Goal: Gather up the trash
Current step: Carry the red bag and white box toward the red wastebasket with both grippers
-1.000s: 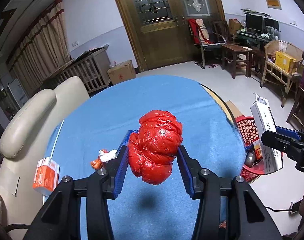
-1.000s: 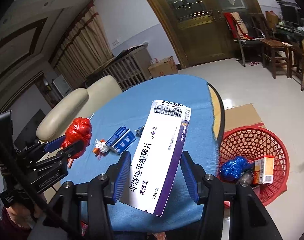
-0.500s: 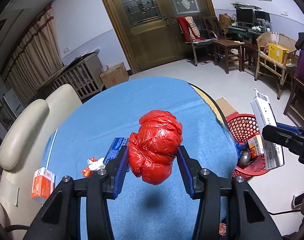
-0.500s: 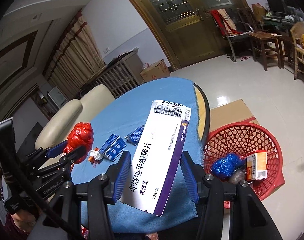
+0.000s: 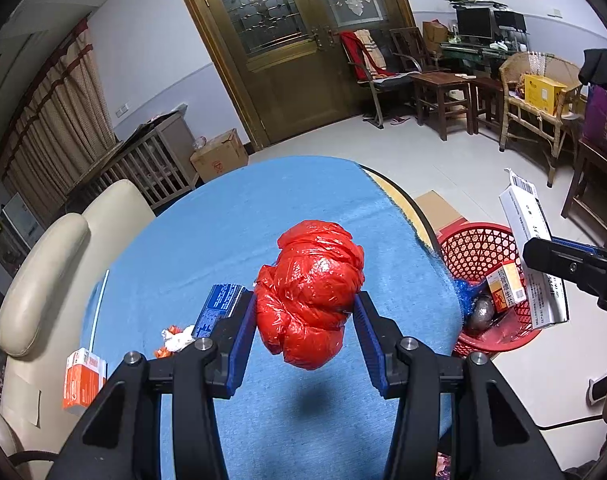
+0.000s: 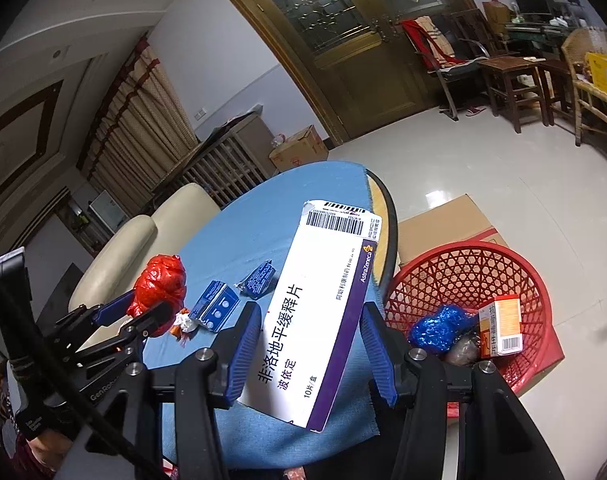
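Observation:
My left gripper (image 5: 305, 312) is shut on a crumpled red plastic bag (image 5: 311, 292), held above the blue tablecloth (image 5: 223, 224). My right gripper (image 6: 309, 332) is shut on a long white and purple medicine box (image 6: 319, 312), raised near the table's right edge. The red mesh basket (image 6: 467, 272) stands on the floor just right of the table; it holds a blue bag (image 6: 435, 328), an orange and white box (image 6: 503, 324) and a grey lump. In the left wrist view the right gripper (image 5: 575, 268) with its box (image 5: 531, 240) hangs over the basket (image 5: 479, 248).
On the cloth lie a blue blister box (image 6: 215, 312), a blue foil packet (image 6: 259, 280), a white and orange wrapper (image 5: 175, 338) and an orange carton (image 5: 81, 380) at the left edge. A cream chair (image 5: 43, 280) stands left of the table. Flat cardboard (image 6: 443, 224) lies under the basket.
Both grippers have shifted sideways toward the basket with their loads; the basket now sits nearer and larger in both views. Neither grip has changed.

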The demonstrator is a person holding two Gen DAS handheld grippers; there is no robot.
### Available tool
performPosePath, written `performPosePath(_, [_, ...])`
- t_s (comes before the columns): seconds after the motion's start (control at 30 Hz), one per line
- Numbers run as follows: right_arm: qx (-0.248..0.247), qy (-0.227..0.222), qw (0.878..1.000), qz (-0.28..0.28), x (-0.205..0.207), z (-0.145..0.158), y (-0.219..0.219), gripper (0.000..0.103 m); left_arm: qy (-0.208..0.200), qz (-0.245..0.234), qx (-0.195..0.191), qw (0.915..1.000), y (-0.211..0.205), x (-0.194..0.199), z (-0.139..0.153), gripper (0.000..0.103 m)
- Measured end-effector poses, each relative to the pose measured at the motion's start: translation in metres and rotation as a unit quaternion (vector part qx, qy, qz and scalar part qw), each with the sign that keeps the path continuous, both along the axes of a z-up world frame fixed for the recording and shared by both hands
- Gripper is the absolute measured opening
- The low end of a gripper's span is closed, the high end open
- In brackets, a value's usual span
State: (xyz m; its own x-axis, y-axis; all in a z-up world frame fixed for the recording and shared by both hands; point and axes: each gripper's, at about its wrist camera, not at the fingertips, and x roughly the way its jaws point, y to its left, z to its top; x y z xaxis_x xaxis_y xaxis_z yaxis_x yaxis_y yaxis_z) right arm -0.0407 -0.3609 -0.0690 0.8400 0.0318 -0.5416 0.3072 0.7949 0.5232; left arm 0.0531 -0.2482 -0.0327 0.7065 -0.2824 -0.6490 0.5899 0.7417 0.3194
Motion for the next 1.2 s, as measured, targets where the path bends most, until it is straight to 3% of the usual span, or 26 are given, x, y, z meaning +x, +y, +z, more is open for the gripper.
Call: performPosePath(1.2, [0.053, 0.012, 0.996, -0.068, -0.028, -0.027, -0.056, 0.054, 0.017, -0.065, 0.034, 0.9972, -0.061, -0.011, -0.021, 0.050])
